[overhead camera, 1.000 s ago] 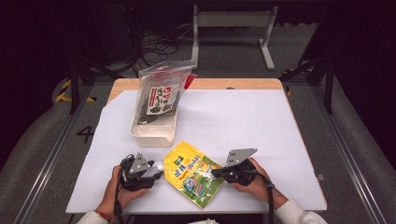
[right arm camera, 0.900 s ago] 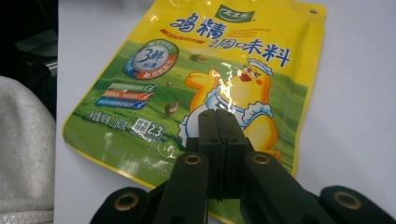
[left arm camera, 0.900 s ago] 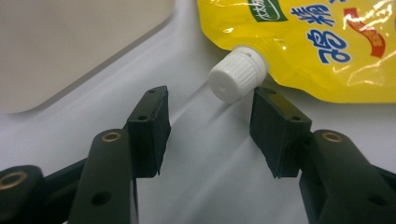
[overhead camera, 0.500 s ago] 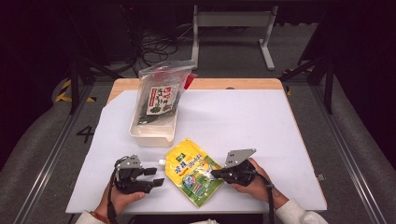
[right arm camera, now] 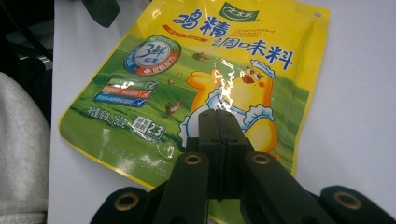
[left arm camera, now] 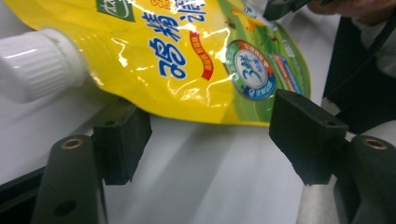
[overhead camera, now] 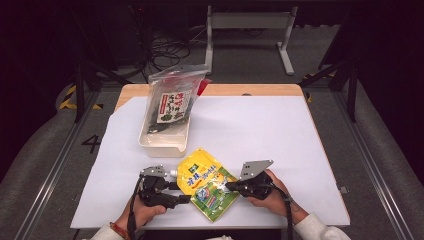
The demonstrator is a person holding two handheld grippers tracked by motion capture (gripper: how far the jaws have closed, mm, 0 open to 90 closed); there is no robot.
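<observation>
Pouch (overhead camera: pixel 206 183), yellow and green, lies flat at lower centre of the high view, long axis slanting from its white cap (left arm camera: pixel 37 63) at upper left toward lower right. Left gripper (overhead camera: pixel 172 192), jaws wide apart, sits just beside the cap-side edge, nearer it. Right gripper (overhead camera: pixel 235 186) has its jaws pressed together over the pouch's right edge; whether they pinch film, I cannot tell. White tub (overhead camera: pixel 150 145) with a dark packet (overhead camera: pixel 170 102) stands well apart above, obstructing nothing.

Left gripper (left arm camera: pixel 210 135) agape — right gripper (right arm camera: pixel 218 140) closed
</observation>
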